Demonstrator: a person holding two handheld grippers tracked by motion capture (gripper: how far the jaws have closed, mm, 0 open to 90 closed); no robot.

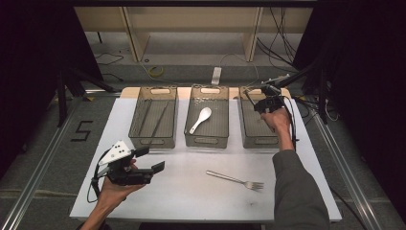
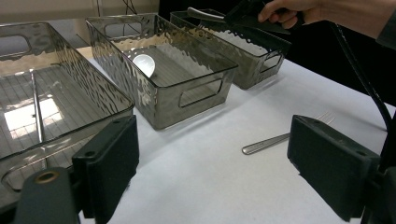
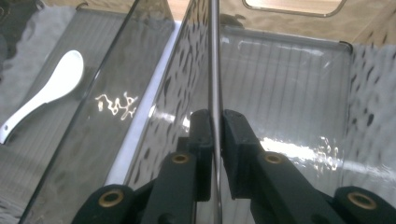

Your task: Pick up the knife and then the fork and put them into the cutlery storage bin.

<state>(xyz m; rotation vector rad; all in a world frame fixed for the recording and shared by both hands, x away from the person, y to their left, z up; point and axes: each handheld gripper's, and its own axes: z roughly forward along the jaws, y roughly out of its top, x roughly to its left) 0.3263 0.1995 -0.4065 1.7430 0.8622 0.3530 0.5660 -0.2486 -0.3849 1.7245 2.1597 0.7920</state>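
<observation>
The right hand-held gripper (image 1: 265,102) hangs over the right bin (image 1: 257,140), the last of 3 clear bins lined up across the far half of the white table (image 1: 191,191). Its own view shows what the high view cannot: the 2 black jaws are pressed together on a thin metal utensil handle (image 3: 214,70) that runs straight up between them, above the bin's ribbed floor. From the left gripper view the same handle (image 2: 205,15) sticks out level over the bin's far end, its working end out of sight.

The left hand-held gripper (image 1: 151,160) rests low near the table's front left corner, its jaws spread wide with nothing between them.

The middle bin (image 1: 207,139) holds a white spoon (image 1: 199,120). The left bin (image 1: 152,139) holds a thin metal rod (image 2: 36,105). A fork (image 1: 235,179) lies loose on the table in front of the bins, tines toward the right.
</observation>
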